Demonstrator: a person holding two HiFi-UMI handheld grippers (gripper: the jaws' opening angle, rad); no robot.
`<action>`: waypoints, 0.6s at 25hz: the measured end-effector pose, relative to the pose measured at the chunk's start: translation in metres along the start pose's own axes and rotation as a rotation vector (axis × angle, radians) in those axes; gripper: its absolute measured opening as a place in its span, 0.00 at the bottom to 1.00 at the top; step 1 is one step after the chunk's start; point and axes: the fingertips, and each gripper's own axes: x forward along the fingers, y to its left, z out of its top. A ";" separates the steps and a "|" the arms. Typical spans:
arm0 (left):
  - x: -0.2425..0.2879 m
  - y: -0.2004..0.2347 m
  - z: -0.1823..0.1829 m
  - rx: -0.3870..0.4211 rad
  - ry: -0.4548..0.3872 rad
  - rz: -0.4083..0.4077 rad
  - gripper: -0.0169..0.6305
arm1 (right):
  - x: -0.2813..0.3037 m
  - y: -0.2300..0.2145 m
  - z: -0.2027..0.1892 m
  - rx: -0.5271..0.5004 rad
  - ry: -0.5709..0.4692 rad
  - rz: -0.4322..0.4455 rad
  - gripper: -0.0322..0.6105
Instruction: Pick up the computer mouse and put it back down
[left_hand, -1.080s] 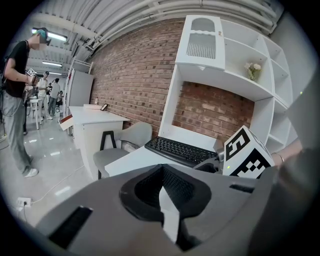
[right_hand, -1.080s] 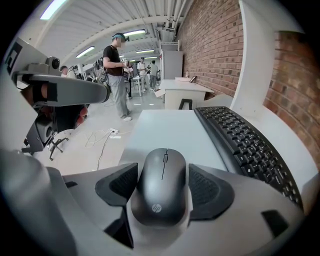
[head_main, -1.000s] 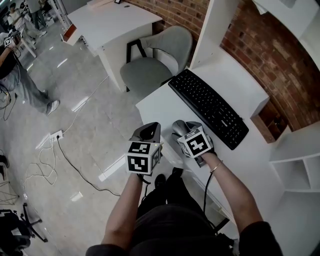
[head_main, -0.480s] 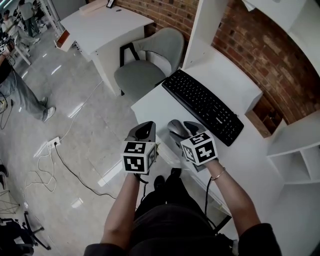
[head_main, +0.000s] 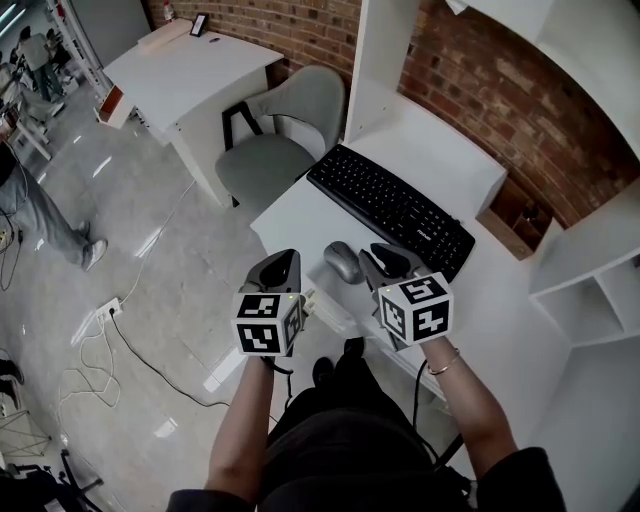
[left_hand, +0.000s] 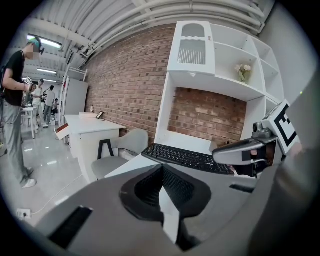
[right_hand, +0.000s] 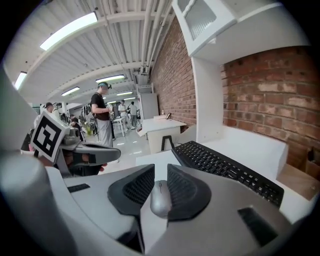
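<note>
**Left tool** (head_main: 280, 266): clenched on nothing, its two pads meeting. It is held off the near-left edge of the bench (head_main: 298, 226), above the floor (head_main: 150, 300), and takes no part in the handling. Its one hazard is a sideways drift to the right, which would nudge the computer mouse (head_main: 343, 262) on its left flank.

**Computer mouse**: lies flat on the bench close to the near edge, between the two tools and touched by neither. It is apart from the keyboard (head_main: 390, 208). The put-down appears done. Little bare bench separates the mouse from the near edge, so any push toward the person is likely to send it over and onto the floor.

**Right tool** (head_main: 390, 260): hovers just right of the mouse and raised above the bench, released, with nothing under its pads. Its jaws are closing. The right gripper view shows the mouse only through the gap, beyond the tips and not between the pads. If a second pick-up is wanted, the narrowed gap would probably not straddle the body. A descent in this state would likely land a tip on the shell and skid the mouse away.

**Keyboard**: far and right of the mouse. A wide swing of the right tool could strike its near keys or shove it askew.
</note>
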 end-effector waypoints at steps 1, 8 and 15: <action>-0.002 0.000 0.002 0.003 -0.007 0.001 0.04 | -0.006 -0.003 0.003 0.021 -0.021 -0.014 0.16; -0.014 -0.003 0.011 0.017 -0.036 0.000 0.04 | -0.046 -0.011 0.012 0.077 -0.115 -0.053 0.06; -0.022 -0.011 0.020 0.045 -0.056 -0.013 0.04 | -0.083 -0.025 0.020 0.152 -0.213 -0.089 0.06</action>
